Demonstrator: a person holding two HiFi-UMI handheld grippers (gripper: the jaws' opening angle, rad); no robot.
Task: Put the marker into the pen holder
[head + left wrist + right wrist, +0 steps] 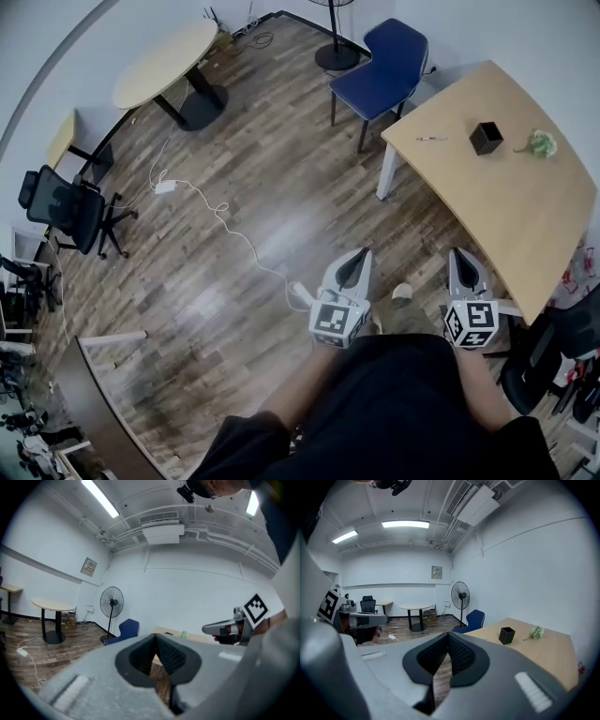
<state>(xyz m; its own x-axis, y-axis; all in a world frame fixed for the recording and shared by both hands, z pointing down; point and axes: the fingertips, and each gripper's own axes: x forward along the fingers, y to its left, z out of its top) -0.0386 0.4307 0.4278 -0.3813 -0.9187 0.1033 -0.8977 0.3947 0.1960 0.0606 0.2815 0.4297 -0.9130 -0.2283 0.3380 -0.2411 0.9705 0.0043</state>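
Marker lies far right on desk, left of holder. Likely light, stiff, slippery; grip it mid-barrel. Left gripper and right gripper clenched, empty.

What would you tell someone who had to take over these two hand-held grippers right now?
Left gripper: fingers shut, holding nothing, held over the floor.
Right gripper: fingers shut, empty too, near the table's front edge.
Marker: lies on the table, apart from the black pen holder. A green item sits on the holder's other side.
Done: nothing yet; the marker is untouched.
Left: step up to the table, pick up the marker and drop it into the pen holder.
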